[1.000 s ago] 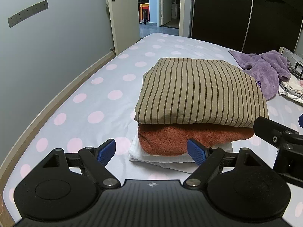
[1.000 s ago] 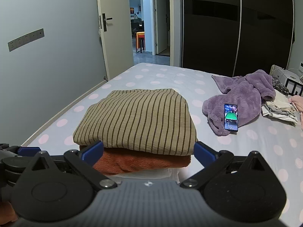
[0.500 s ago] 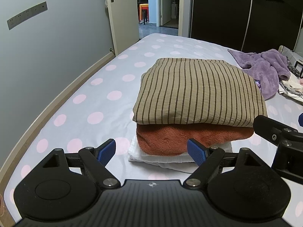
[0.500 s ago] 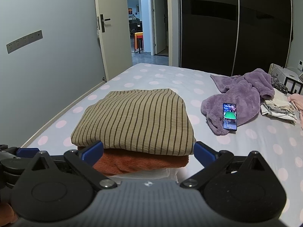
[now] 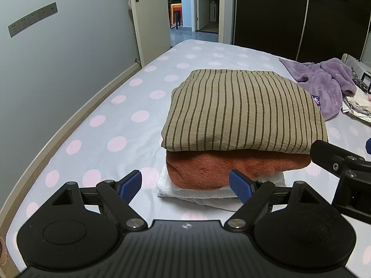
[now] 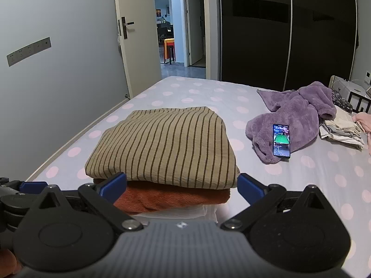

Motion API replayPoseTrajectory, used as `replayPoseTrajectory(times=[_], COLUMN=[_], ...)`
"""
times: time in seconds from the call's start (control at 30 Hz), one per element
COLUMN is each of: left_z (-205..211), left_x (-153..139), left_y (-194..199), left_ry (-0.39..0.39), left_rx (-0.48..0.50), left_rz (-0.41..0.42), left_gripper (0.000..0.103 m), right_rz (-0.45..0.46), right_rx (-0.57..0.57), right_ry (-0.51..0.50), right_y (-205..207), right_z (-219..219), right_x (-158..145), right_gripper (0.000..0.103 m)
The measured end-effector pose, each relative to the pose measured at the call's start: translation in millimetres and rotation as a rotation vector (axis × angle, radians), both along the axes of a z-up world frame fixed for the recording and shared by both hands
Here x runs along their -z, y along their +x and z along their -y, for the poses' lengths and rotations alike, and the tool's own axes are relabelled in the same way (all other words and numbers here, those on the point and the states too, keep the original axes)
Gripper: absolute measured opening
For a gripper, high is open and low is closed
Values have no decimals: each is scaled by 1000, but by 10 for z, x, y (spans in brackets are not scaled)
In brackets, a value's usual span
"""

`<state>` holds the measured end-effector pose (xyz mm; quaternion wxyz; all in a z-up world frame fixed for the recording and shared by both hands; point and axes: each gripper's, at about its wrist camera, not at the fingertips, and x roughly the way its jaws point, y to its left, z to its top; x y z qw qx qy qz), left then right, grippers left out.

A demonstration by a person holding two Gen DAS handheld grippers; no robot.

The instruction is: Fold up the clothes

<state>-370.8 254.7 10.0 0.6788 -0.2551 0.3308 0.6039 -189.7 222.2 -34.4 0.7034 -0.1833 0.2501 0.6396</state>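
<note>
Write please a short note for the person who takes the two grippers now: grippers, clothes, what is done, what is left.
Left gripper: open, empty, just in front of the stack.
Right gripper: open, empty, also at the stack's near edge.
Stack on the bed: striped garment on top, rust towel under it, white cloth at the bottom. All three look folded.
Left to do: the purple robe lies unfolded further right, with a phone propped against it; move the phone first. Pale clothes lie beyond the robe; I cannot tell how tidy they are.

polka-dot bed (image 5: 120, 125) under folded stack (image 5: 241, 139), purple robe (image 6: 294, 118), phone (image 6: 281, 140)
</note>
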Motion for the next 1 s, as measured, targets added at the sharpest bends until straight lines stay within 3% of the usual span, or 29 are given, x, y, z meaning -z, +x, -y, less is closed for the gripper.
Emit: replayPoseTrajectory(times=[1.0], left_z=[44], left_x=[45], left_y=[71], left_ry=[-9], left_rx=[26], left_rz=[-13], left_gripper=[83], right_rz=[-8], right_rx=[-7], right_ry=[-1], right_y=[-4], right_z=[-1], right_x=[36], right_gripper=[102])
